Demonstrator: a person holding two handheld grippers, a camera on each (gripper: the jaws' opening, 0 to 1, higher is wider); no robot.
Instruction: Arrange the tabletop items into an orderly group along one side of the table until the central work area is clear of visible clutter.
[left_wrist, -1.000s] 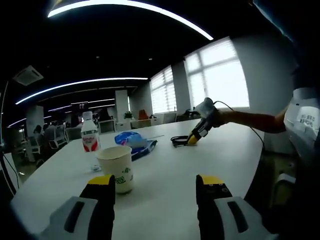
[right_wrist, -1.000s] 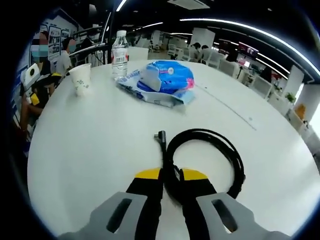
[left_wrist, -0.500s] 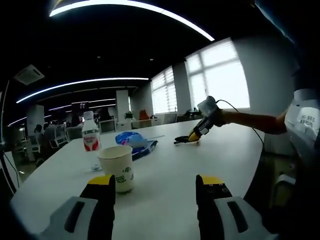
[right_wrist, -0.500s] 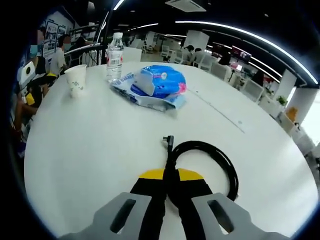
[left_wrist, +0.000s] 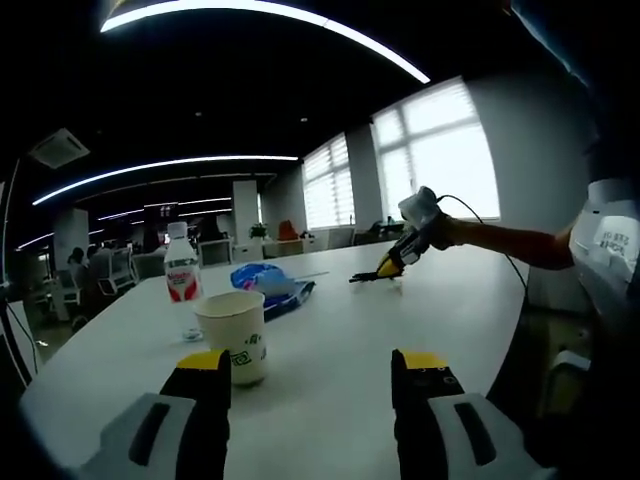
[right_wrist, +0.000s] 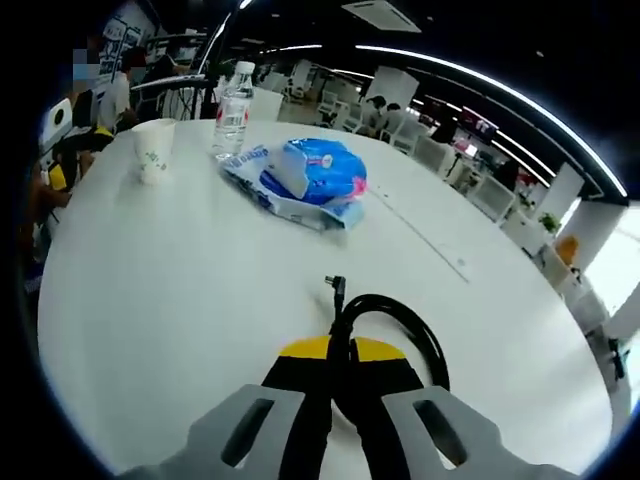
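My right gripper (right_wrist: 341, 352) is shut on a coiled black cable (right_wrist: 405, 325), held a little above the white table (right_wrist: 170, 300); the plug end sticks out ahead of the jaws. In the left gripper view that same gripper (left_wrist: 392, 264) shows far across the table with the cable (left_wrist: 365, 278) in it. My left gripper (left_wrist: 310, 362) stands open over the near table edge, nothing between its fingers. A paper cup (left_wrist: 235, 336) stands just left of it. A water bottle (left_wrist: 180, 281) with a red label and a blue wipes pack (left_wrist: 267, 282) lie beyond.
The cup (right_wrist: 153, 152), bottle (right_wrist: 232, 110) and blue pack (right_wrist: 308, 177) sit grouped at the far side in the right gripper view. People sit at desks behind the table's far edge (right_wrist: 75, 130). A person's arm (left_wrist: 510, 242) reaches in from the right.
The right gripper has lifted the cable slightly off the table and tilted; the coil hangs closer to the jaws. The left gripper has stayed still.
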